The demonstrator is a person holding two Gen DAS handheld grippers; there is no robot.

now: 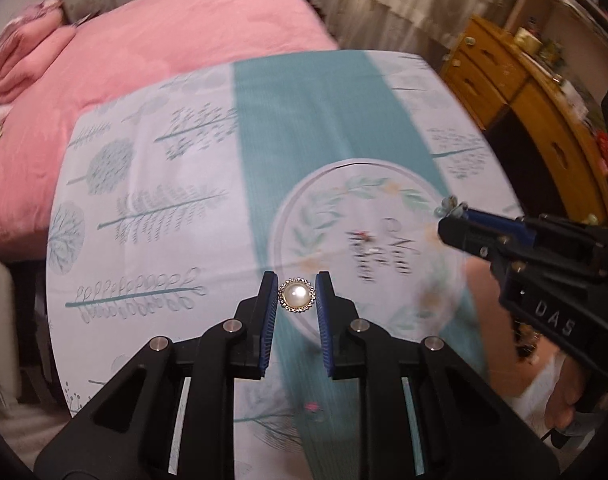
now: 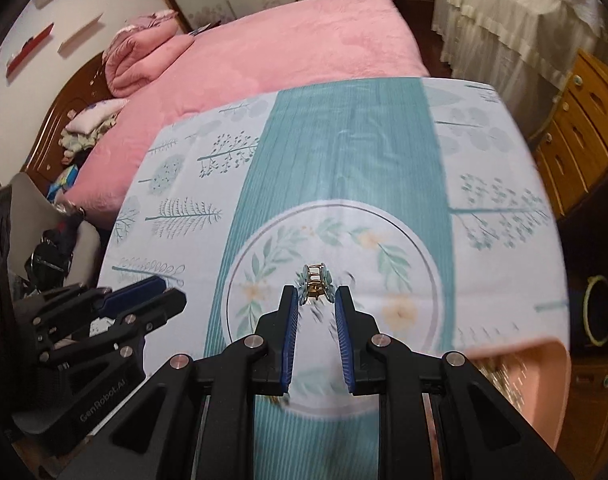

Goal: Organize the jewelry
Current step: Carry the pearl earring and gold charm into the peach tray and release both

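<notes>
The left tool (image 1: 296, 295) pinches a round pearl brooch (image 1: 297, 295) above the cloth-covered counter (image 2: 184, 168); the right tool (image 2: 315, 295), at three o'clock, grips a gold clip (image 2: 314, 283) over the plate (image 2: 433, 272); the far counter edge lies bare.

A plate (image 2: 431, 276) lies on the counter (image 2: 176, 184), with a bed (image 2: 288, 44) behind the counter and a chest of drawers (image 2: 583, 128) to its right. Over the plate's near rim the left gripper (image 1: 296, 295) holds a brooch (image 1: 296, 295) between its jaws. To its right, the right gripper (image 2: 315, 295) holds a small clip (image 2: 315, 282) above the plate.
</notes>
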